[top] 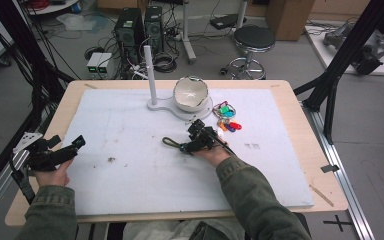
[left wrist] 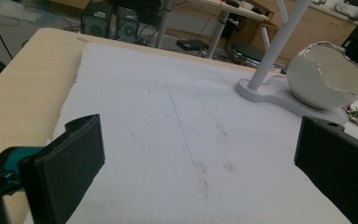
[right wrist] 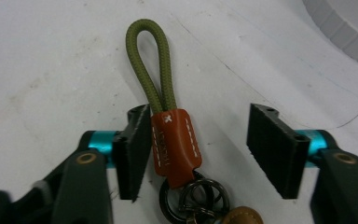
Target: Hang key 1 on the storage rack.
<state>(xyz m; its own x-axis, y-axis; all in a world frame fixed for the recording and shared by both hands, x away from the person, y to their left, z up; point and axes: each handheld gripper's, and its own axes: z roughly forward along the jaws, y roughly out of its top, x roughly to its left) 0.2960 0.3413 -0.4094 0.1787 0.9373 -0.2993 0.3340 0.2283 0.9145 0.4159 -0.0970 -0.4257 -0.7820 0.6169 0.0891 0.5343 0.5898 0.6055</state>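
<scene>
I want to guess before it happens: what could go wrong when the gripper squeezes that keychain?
The right gripper has its jaws around the keychain, which lies against one jaw with a gap to the other. So the brown leather tab may get pushed sideways or twist as the jaws shut. The olive cord loop and the metal rings stick out either end, so the keychain may swing or slip when lifted.

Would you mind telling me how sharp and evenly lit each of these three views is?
High view: soft, even light, faint shadows; the keychain by the right gripper looks small and slightly blurred. Left gripper view: the near jaws are soft, the egg-shaped bowl shows a bright rim highlight. Right gripper view: cord loop sharp, metal rings at the bottom edge blurred.
</scene>
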